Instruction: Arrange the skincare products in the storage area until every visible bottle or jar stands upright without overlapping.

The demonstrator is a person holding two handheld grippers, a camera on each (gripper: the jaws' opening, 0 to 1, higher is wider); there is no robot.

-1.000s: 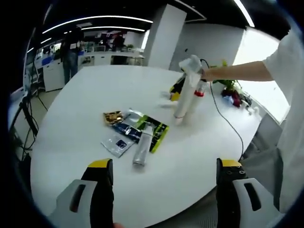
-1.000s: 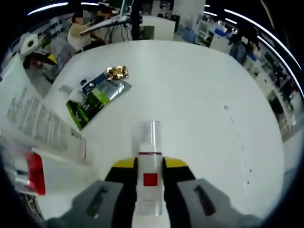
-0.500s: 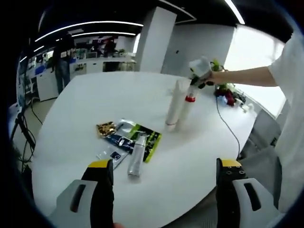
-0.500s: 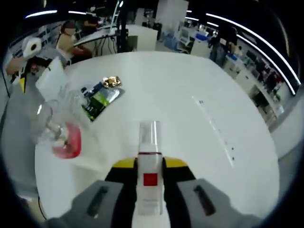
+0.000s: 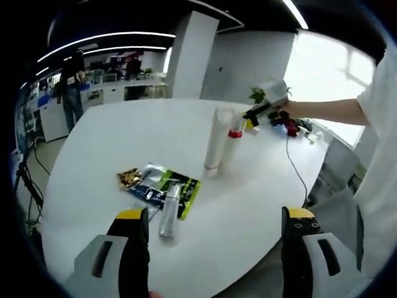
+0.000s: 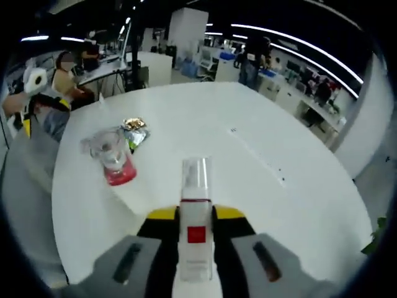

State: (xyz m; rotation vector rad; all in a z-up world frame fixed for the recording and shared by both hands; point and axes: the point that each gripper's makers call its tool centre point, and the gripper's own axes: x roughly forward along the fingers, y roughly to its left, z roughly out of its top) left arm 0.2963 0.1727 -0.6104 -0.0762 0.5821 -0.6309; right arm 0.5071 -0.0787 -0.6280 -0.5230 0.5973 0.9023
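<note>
The right gripper point(image 6: 195, 226) pinches a white pump bottle point(image 6: 195, 211) above the white table point(image 6: 279, 205); the left gripper point(image 5: 211, 239) hangs spread and empty. Two tall bottles point(image 5: 221, 138) stand upright, apparently touching. A silver tube point(image 5: 168, 203) lies across sachets point(image 5: 155, 185), so work remains.

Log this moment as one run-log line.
right gripper: shut on pump bottle, lifted over table | left gripper: open, empty | silver bottle: lying on sachets | white tube: upright
</note>
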